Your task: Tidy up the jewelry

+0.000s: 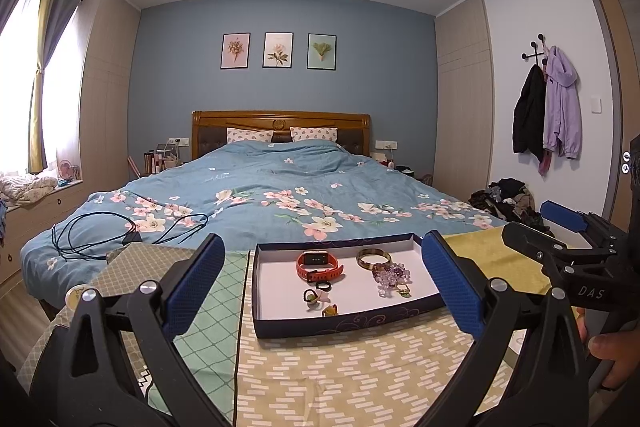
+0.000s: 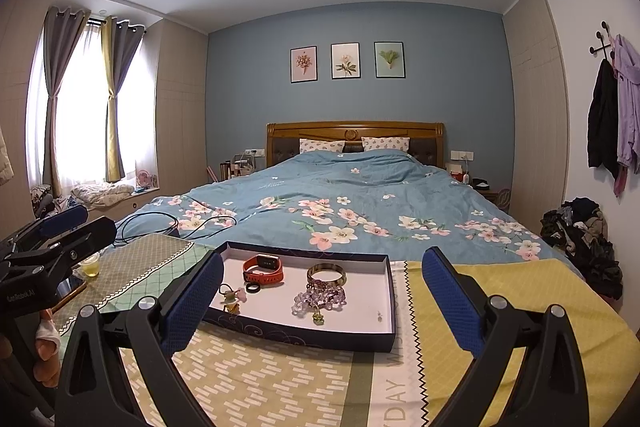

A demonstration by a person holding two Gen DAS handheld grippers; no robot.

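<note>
Lying on a patchwork of patterned cloths (image 1: 340, 367) at the foot of a bed (image 1: 280, 183), a shallow dark-blue tray (image 1: 344, 321) with a white floor holds all the jewelry: a red watch (image 1: 319, 264) at the back left, a gold bangle (image 1: 374, 257) to its right, a heap of purple beads (image 1: 389, 274) just in front of the bangle, a small black ring (image 1: 322, 285) in front of the watch, a hair tie with a pink flower (image 1: 313, 296) and a small green-and-yellow piece (image 1: 329, 311) near the front wall. Both tools hover short of the tray and hold nothing; the left gripper (image 1: 324, 287) has its blue pads spread wide to either side of the tray, and the right gripper (image 2: 324, 301) is spread just as wide, the near front wall standing between its fingers and the pieces. Seen from the right wrist view, a small cup of yellowish liquid (image 2: 90, 264) and a phone (image 2: 70, 290) rest on the cloth to the left of the tray, close under the left tool. A black cable (image 1: 120, 231) sprawls on the flowered duvet behind, coats (image 1: 546, 107) hang on the right wall, and a pile of clothes (image 1: 506, 203) sits on the floor beneath them
</note>
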